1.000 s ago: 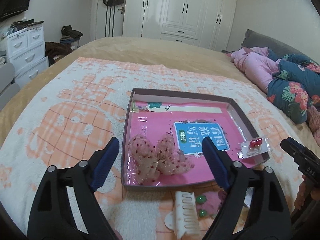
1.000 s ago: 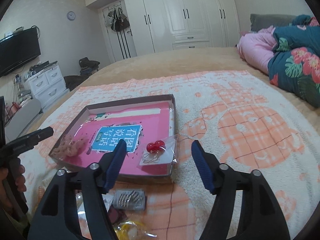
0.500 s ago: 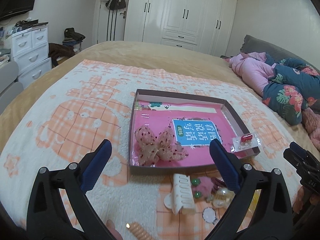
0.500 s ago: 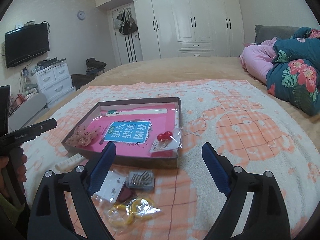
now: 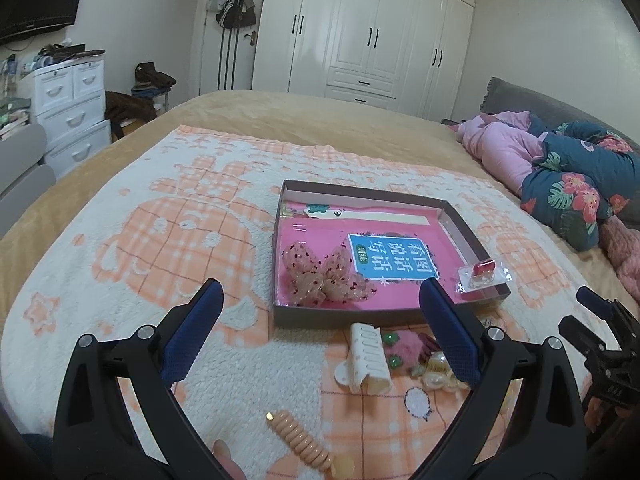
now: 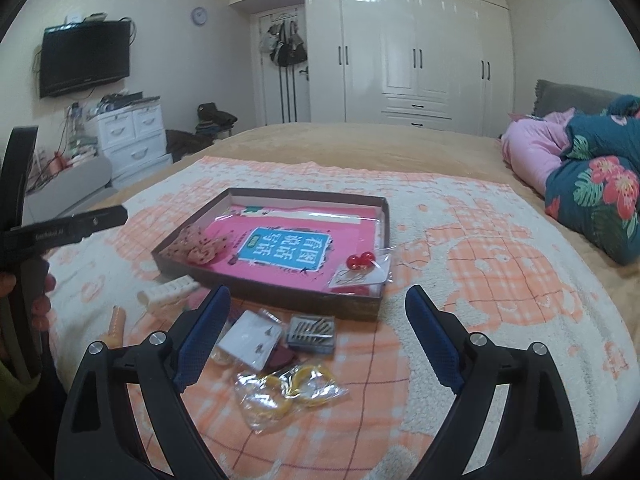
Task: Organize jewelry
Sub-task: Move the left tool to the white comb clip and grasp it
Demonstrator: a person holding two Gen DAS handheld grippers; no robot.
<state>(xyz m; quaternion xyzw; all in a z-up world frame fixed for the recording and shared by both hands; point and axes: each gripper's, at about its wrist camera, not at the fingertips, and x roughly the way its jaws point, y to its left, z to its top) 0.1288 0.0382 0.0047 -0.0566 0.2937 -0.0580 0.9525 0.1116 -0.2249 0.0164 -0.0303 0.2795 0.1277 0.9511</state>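
- A shallow rectangular cardboard tray (image 5: 344, 318) with low brown walls sits at the middle of the frame on a fleecy white-and-orange checked blanket (image 5: 168, 248) spread over the bed
- Its floor is glossy pink with a blue printed label (image 5: 390, 256); a gauzy pink bow (image 5: 326, 282) dotted with red specks lies in the tray's lower left corner
- A clear packet of round red bead earrings (image 6: 360, 270) leans over the tray's lower right corner, resting on the rim
- Below the tray in the left wrist view lie a ribbed cream hair claw clip (image 5: 366, 356), a fuzzy pink clip with green bits (image 5: 404, 346) and pale pearly pieces (image 5: 436, 372), bunched close together
- A peach spiral coil hair tie (image 5: 298, 438) lies at the lower centre of that view
- In the right wrist view, a white earring card (image 6: 250, 340), a small clear box of metal pins (image 6: 312, 334) and a crinkled plastic bag of yellow rings (image 6: 288, 390) lie just below the tray
- The left claw (image 5: 320, 336) hovers low over the blanket, blue textured pads spread wide, holding nothing
- The right claw (image 6: 318, 340) hovers likewise above the packets, spread wide and empty
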